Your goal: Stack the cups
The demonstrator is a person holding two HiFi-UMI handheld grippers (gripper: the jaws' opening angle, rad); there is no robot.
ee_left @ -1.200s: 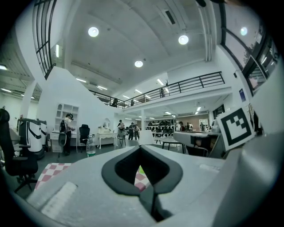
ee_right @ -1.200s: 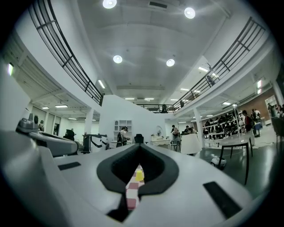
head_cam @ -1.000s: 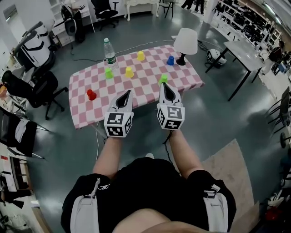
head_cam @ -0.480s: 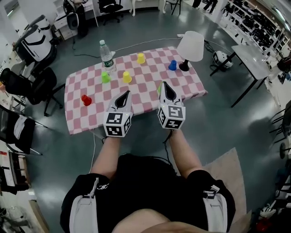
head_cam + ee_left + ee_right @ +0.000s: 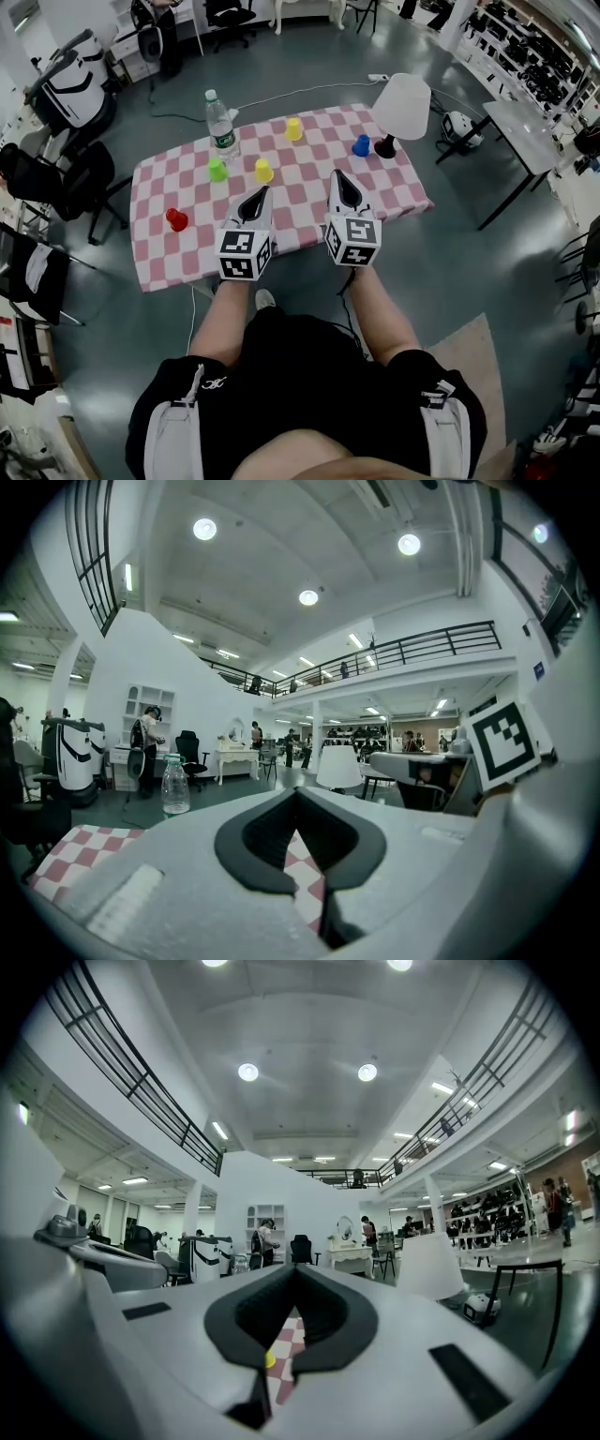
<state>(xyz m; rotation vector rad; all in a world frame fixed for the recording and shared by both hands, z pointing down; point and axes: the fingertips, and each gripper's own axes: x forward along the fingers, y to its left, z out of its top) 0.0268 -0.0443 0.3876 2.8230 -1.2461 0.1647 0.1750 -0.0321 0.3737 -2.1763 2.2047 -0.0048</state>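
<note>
Several small cups stand apart on the pink-checked table (image 5: 159,253): a red cup (image 5: 175,219) at the left, a green cup (image 5: 217,170), a yellow cup (image 5: 264,171) in the middle, another yellow cup (image 5: 293,129) at the back and a blue cup (image 5: 361,145) by the lamp. My left gripper (image 5: 262,191) is shut and empty over the table's front edge. To its right, my right gripper (image 5: 337,175) is likewise shut with nothing in it. In the right gripper view a yellow cup (image 5: 270,1360) shows through the slot under the jaws.
A water bottle (image 5: 221,122) stands at the table's back left and a white lamp (image 5: 400,105) at its back right. Black office chairs (image 5: 56,183) stand left of the table, and a grey table (image 5: 520,127) stands to the right.
Both grippers and the head have moved forward towards the table, and their tips now reach over its front edge. A green cup seen earlier by the right gripper's tip is now hidden behind it.
</note>
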